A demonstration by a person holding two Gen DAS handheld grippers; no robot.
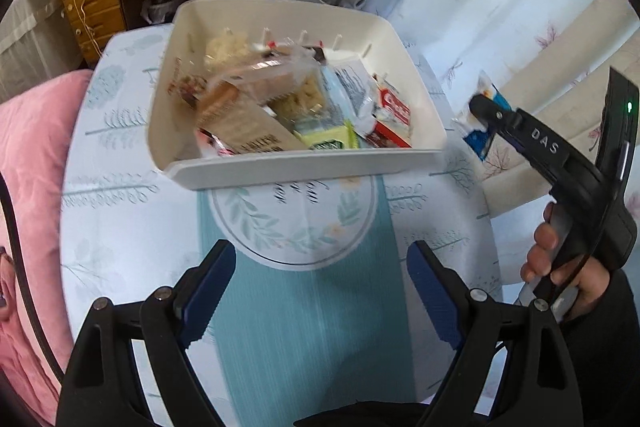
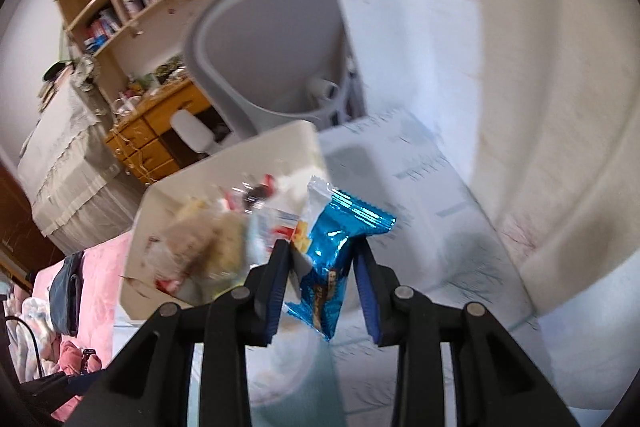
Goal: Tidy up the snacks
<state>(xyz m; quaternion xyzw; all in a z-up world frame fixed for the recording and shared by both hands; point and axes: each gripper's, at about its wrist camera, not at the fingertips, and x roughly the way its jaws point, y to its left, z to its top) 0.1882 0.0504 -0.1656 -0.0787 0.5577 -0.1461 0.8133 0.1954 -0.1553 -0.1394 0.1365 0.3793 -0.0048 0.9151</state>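
The blue foil snack packet (image 2: 340, 251) sits pinched between the blue pads (image 2: 366, 291) of my right tool (image 2: 322, 291), low in the centre of the right wrist view, its crimped top edge fanning up and to the right. In the left wrist view the same packet (image 1: 486, 135) shows at centre right, just past the right wall of the white bin (image 1: 420, 163) and off the desk (image 1: 120, 211). My right hand (image 1: 560, 267) grips the black handle at the lower right there, fingers wrapped around it, the tool angled up and to the left toward the bin.

My left tool (image 1: 322, 291) hangs released at the bottom of its frame, jaws spread wide with nothing between them, over a teal strip of the printed cloth.

The bin is smooth matte plastic with rounded corners, heaped with snacks: clear crinkled wrappers over pale crumbly cakes (image 1: 300, 95), a red-and-white box (image 1: 394, 119), a yellow-green pack (image 1: 330, 139). The desk is round, under a pale leaf-patterned cover.
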